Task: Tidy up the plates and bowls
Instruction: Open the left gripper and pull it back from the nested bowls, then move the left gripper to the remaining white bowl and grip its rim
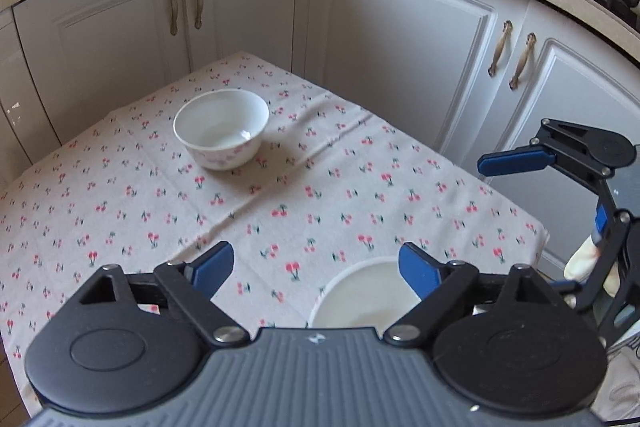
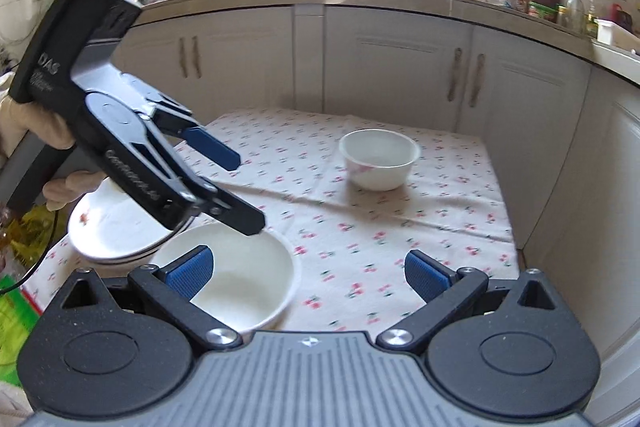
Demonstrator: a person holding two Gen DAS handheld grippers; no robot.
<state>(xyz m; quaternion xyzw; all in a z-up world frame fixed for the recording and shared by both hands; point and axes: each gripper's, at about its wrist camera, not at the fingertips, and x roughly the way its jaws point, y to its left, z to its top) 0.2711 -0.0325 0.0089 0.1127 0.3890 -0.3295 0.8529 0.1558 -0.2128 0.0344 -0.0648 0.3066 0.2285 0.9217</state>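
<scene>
a small white ceramic bowl with pink flowers [image 2: 379, 159] stands empty far on the cherry-print tablecloth [image 2: 420, 227]. a wider white bowl [image 2: 248, 287], also empty, sits near, beside stacked white plates [image 2: 108, 227]. the left gripper [image 2: 244, 193] tilts down over it, jaws apart, holding nothing; the right gripper [image 2: 308, 273] is wide apart, empty.

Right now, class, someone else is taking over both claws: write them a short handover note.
Left claw: open, empty, hovering above the near bowl.
Right claw: open, empty, above the tablecloth.
Near bowl: at the table's near edge, beside the stacked plates.
Far bowl: alone, upright, toward the cabinets.
Done: plates look stacked; near bowl set beside them.
Left: probably bring the far bowl over to the near one.
</scene>
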